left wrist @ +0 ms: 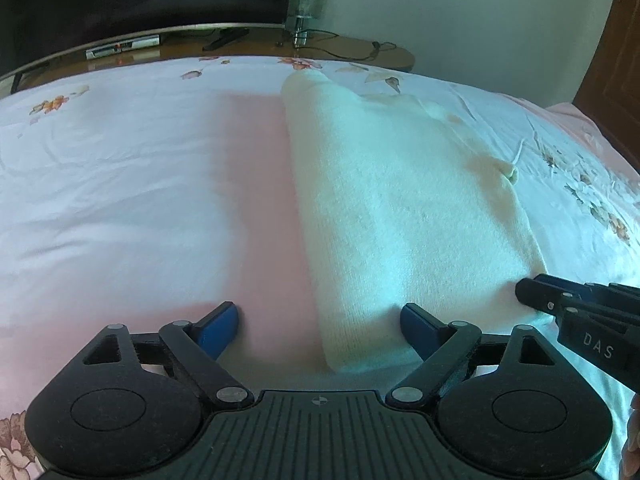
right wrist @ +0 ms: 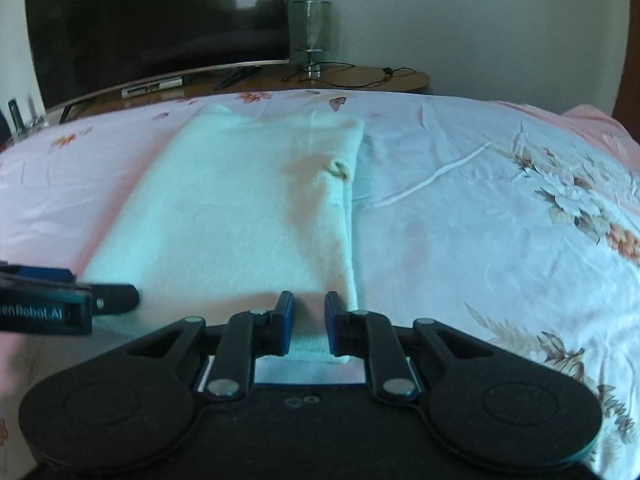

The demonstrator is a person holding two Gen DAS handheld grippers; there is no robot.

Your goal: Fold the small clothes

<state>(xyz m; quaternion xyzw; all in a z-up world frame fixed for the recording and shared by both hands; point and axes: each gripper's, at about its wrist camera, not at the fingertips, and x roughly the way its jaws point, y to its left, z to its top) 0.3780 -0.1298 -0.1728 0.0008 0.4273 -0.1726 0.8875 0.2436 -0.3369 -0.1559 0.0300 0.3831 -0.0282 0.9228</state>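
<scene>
While lying lengthwise on the floral bedsheet [right wrist: 480, 208] as a long narrow strip, already folded in from the sides, the cream knit garment [right wrist: 240, 208] looks ready for its crosswise fold. Near hem set between the fingers of the right gripper [right wrist: 307, 326], jaws narrowed around the near right corner, though cannot tell whether actually pinching it. Left gripper [left wrist: 318, 330] spread wide, straddling the near left corner, gripping nothing. Next, judged: close both on the hem, lift evenly, carry toward the far end. Garment type unclear; brownish mark [right wrist: 338, 170] near the right edge hard to read. Beyond the bed, television [right wrist: 160, 20] and glass vase [right wrist: 312, 32].
</scene>
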